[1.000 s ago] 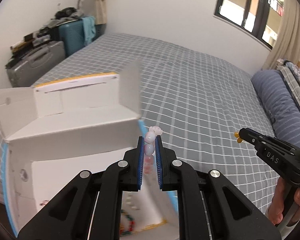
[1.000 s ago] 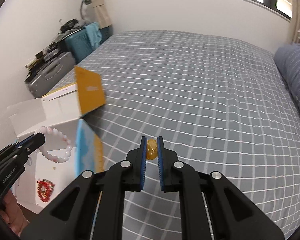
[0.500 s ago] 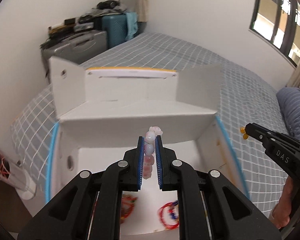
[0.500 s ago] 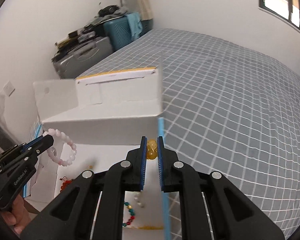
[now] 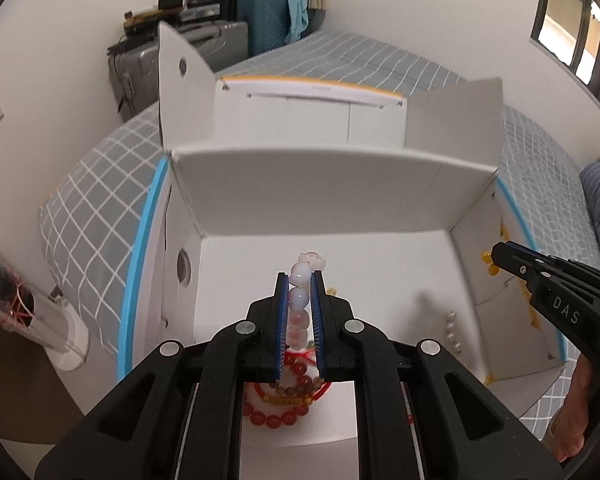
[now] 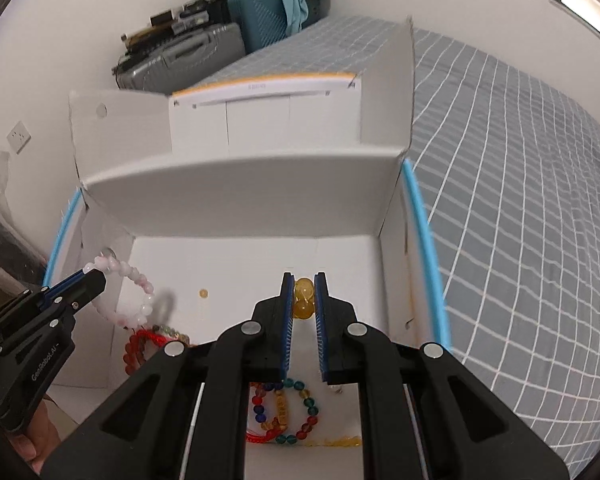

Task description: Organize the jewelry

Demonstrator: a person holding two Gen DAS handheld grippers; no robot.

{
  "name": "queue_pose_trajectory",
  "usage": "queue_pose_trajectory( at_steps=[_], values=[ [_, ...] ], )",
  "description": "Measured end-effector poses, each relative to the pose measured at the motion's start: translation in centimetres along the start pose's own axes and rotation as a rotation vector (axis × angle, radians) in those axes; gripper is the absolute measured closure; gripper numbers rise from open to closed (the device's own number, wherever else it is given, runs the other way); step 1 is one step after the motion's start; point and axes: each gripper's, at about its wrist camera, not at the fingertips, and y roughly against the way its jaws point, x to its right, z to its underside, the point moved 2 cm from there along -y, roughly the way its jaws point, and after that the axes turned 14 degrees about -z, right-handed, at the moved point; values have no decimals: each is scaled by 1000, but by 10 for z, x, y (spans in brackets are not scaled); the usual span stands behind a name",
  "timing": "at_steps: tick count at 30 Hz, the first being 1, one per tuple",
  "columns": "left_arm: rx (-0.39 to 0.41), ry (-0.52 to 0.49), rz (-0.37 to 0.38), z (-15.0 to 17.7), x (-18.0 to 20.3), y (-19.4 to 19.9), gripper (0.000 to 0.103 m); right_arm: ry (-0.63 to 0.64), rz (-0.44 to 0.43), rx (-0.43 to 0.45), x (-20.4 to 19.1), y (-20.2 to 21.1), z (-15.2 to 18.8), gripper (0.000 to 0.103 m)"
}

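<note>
An open white cardboard box (image 5: 312,184) with blue edging lies on the bed. Over its inside my left gripper (image 5: 300,280) is shut on a pale pink bead bracelet (image 5: 299,300), which hangs as a loop in the right wrist view (image 6: 138,296). My right gripper (image 6: 304,284) is shut on a yellow amber bead piece (image 6: 303,300) above the box's right half; in the left wrist view it shows at the right wall (image 5: 496,258). On the box floor lie red and amber bracelets (image 5: 280,404), a multicoloured bead bracelet (image 6: 284,412) and a loose yellow bead (image 6: 203,293).
The box flaps (image 6: 388,88) stand up at the back and sides. A grey checked bedspread (image 6: 520,200) stretches to the right. Suitcases (image 5: 204,48) with clutter stand against the far wall. A small string of white pearls (image 5: 452,330) lies near the box's right wall.
Both grippers have swung left from over the bedspread to above the open box and come down closer to its floor. Each keeps hold of its beads.
</note>
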Motion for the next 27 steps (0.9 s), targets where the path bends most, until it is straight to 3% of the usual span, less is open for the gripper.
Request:
queue_pose_trajectory(
  at_steps=[12,13,15,16,19,21,24,27],
  values=[
    [-51,-35,-29,10,8,-20,91,-9,1,-84,4,-33,15,91],
    [-47,-34,-29,10,8,-19,87,-9,3,-92,4,-35,15,87],
    [-39,-31,-30,8,8,-15,76,-16,-4,-83,5,-36,16,63],
    [-35,-25,-28,8,7,-14,65,-17,-6,-69,6,-33,15,59],
    [-6,9,-17,6,0,-3,44,-22,-7,-24,5,-19,14,43],
    [14,17,-18,7,-3,5,36,-19,1,19,5,-5,15,28],
    [72,21,-37,13,-8,26,16,0,26,89,0,18,19,13],
    [125,34,-45,23,-15,46,9,23,43,141,-4,38,28,8]
  ],
)
